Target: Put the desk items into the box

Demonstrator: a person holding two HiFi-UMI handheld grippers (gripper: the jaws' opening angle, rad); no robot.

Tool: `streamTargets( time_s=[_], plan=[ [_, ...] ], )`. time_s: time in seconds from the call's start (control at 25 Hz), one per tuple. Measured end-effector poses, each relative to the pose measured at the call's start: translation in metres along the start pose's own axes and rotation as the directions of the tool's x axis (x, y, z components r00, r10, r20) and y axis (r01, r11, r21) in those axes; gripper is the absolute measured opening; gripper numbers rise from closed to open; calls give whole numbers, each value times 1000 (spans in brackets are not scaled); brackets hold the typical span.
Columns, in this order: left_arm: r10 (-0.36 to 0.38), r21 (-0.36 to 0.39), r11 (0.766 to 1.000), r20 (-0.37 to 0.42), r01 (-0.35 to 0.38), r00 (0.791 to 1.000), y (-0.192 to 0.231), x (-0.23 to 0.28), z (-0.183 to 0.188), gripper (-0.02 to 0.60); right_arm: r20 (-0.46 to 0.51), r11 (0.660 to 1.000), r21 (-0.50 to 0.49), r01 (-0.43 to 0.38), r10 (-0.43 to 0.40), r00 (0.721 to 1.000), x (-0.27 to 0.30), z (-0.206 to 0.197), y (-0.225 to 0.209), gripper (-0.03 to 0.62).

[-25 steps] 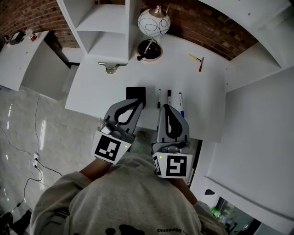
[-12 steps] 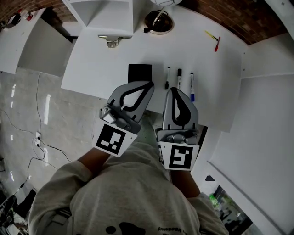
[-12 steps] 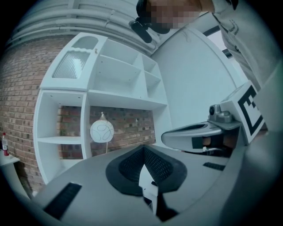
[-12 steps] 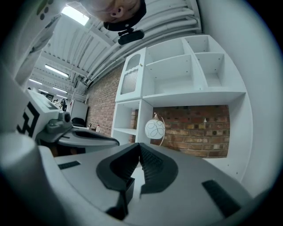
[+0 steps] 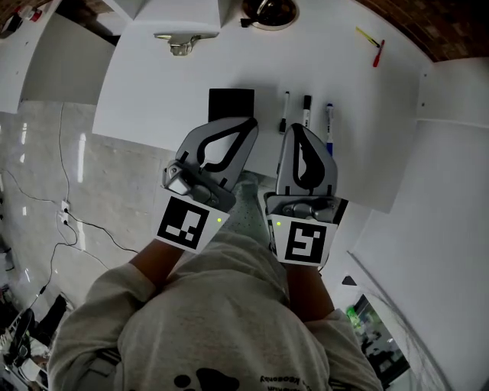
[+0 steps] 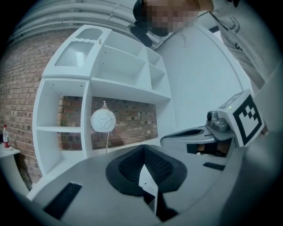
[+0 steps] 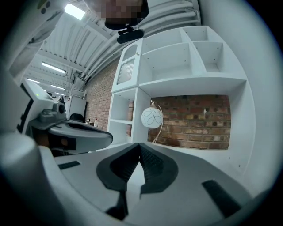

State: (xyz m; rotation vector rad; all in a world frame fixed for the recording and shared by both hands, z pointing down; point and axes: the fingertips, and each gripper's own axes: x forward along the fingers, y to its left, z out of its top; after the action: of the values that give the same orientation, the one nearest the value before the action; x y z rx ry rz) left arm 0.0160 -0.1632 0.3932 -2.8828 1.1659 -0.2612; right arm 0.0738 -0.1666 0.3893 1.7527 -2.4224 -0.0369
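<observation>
1. Since a second ago the head view has swung down. The white table (image 5: 168, 99) has slid toward the top of the frame, and the lamp's round shade has left that view, so only its dark round base (image 5: 269, 9) shows at the top edge.
2. The left gripper (image 5: 246, 128) has its grey jaws together at the tips, with nothing between the ribbed black pads.
3. The right gripper (image 5: 296, 131) is the same: jaws fully closed and empty. The two grippers are side by side over the table's near edge.
4. A flat black square item (image 5: 231, 104) lies just beyond the left gripper's tips. I cannot tell whether it is the box.
5. Three slim markers lie parallel beside it: a black-capped one (image 5: 285, 113), a second black-capped one (image 5: 306, 109) just past the right gripper's tips, and a blue one (image 5: 329, 126) alongside that gripper.
6. Well apart at the far right corner lie a red pen (image 5: 378, 53) and a yellow pen (image 5: 365, 35), angled toward each other.
7. A shiny metal clamp (image 5: 177, 42) sits at the table's far left.
8. In the right gripper view the white globe shade (image 7: 152, 117), patterned with looping lines, stands before a brick wall (image 7: 199, 123), under a white shelf unit (image 7: 185, 70).
9. A glossy tiled floor (image 5: 46, 153) with trailing cables (image 5: 65, 221) lies to the left.
</observation>
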Motion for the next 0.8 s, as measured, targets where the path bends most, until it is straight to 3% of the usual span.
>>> streamTargets(
  time_s=[0.8],
  plan=[
    [12,-55,998,-125,-19,992,-11,42,-48,6,-147,999,25,-34,37,988,36,-80,-18,18]
  ],
)
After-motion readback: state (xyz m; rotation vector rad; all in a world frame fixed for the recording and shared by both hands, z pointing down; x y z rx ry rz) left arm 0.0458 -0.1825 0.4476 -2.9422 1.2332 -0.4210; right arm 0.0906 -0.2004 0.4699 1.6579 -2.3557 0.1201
